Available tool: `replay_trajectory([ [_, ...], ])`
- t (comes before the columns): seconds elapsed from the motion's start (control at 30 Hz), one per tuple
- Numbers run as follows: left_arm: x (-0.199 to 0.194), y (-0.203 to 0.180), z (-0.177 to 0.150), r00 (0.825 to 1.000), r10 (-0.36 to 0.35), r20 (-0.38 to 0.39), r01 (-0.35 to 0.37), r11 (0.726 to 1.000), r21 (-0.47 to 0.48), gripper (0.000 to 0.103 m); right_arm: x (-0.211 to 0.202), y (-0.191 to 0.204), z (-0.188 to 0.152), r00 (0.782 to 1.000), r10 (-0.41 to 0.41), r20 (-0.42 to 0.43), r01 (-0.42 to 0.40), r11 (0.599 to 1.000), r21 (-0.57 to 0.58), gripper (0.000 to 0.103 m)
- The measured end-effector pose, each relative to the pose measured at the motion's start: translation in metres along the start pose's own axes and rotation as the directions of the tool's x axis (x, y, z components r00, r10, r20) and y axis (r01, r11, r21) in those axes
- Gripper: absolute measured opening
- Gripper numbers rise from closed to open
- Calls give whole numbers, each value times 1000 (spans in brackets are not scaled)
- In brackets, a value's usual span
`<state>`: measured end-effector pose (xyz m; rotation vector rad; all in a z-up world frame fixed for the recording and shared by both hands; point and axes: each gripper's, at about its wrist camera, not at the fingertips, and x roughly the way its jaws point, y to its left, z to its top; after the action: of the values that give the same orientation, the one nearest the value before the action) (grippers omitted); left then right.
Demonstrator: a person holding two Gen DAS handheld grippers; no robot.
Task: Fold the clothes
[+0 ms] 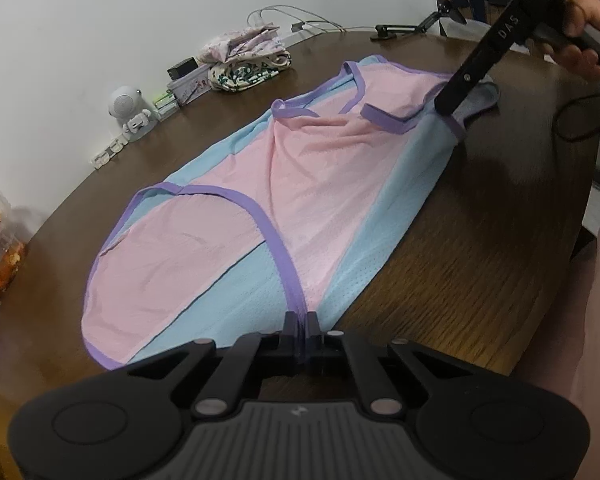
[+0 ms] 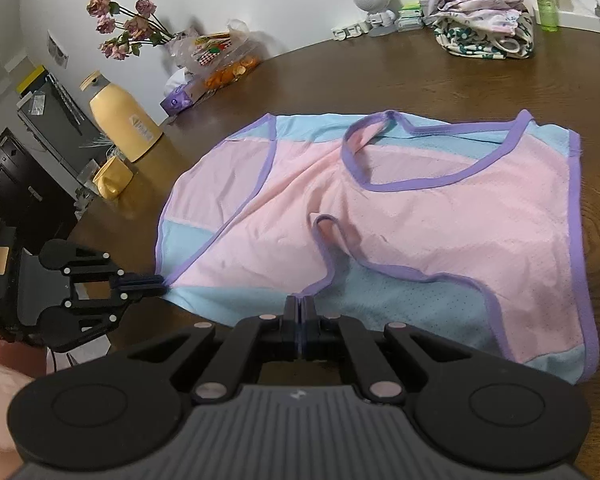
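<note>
1. A brown wooden table carried the clutter along its far edge, under a white wall.
2. At the far left stood a yellow bottle, with dried flowers behind it and a snack bag to their right.
3. Further right along the far edge sat a small white robot toy, then a stack of folded clothes.
4. The pink and blue vest, trimmed in purple, lay spread and creased on the middle of the table.
5. The left gripper had its jaws pinched together on the vest's near left corner, on the purple trim.
6. The right gripper had its jaws closed on the purple edge at the vest's near side, to the right of the left one.
7. In the left wrist view a hand held the right gripper at the far right.
</note>
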<state>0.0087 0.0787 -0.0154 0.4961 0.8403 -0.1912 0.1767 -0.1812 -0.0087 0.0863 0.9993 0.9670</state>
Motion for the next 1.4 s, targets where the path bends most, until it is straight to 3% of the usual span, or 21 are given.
replay_trajectory([
  [0.1, -1, 4, -1, 1000, 26, -5, -26, 1000, -18, 3, 5, -4, -4, 999, -16, -31, 16, 1000, -1, 1],
  [0.2, -6, 5, -1, 998, 50, 34, -49, 998, -33, 15, 9, -3, -9, 999, -19, -47, 20, 1000, 4, 2],
  [0.23, -9, 3, 0, 997, 55, 57, -53, 998, -28, 21, 4, -1, -9, 999, -32, -22, 32, 999, -8, 4],
  [0.3, -16, 0, 2, 993, 64, 103, -63, 998, -11, 59, -8, 4, -10, 998, -56, 27, 56, 998, -31, 13],
  [0.37, -20, -7, 4, 989, 66, 132, -69, 997, 18, 70, -23, 10, -12, 990, -111, 84, 117, 991, -67, 42],
  [0.53, -16, -21, 7, 989, 48, 143, -59, 996, 72, 68, -48, 13, -27, 938, -308, 157, 333, 928, -170, 50],
  [0.6, -13, -23, 7, 990, 36, 134, -48, 995, 82, 52, -51, 10, -39, 912, -382, 153, 408, 887, -217, 51],
  [0.63, -12, -24, 7, 991, 34, 129, -46, 995, 88, 51, -51, 9, -44, 899, -413, 149, 438, 867, -238, 51],
  [0.73, -8, -28, 8, 992, 33, 120, -48, 992, 121, 41, -52, 3, -58, 877, -460, 138, 480, 826, -297, 51],
  [0.8, -6, -33, 9, 993, 40, 114, -56, 987, 148, 40, -50, 1, -63, 866, -477, 147, 498, 800, -335, 51],
  [1.1, -1, -43, 9, 996, 67, 55, -77, 978, 196, 40, -46, -6, -65, 869, -475, 141, 480, 736, -478, 51],
  [1.23, 3, -48, 12, 994, 95, 49, -104, 966, 238, 37, -42, -10, -60, 886, -450, 111, 435, 724, -535, 51],
  [1.33, 8, -51, 16, 995, 94, 37, -101, 960, 261, 24, -39, -12, -55, 900, -426, 89, 395, 714, -578, 48],
  [1.4, 14, -53, 19, 994, 106, 10, -105, 958, 267, 4, -37, -12, -52, 908, -412, 78, 373, 709, -598, 43],
])
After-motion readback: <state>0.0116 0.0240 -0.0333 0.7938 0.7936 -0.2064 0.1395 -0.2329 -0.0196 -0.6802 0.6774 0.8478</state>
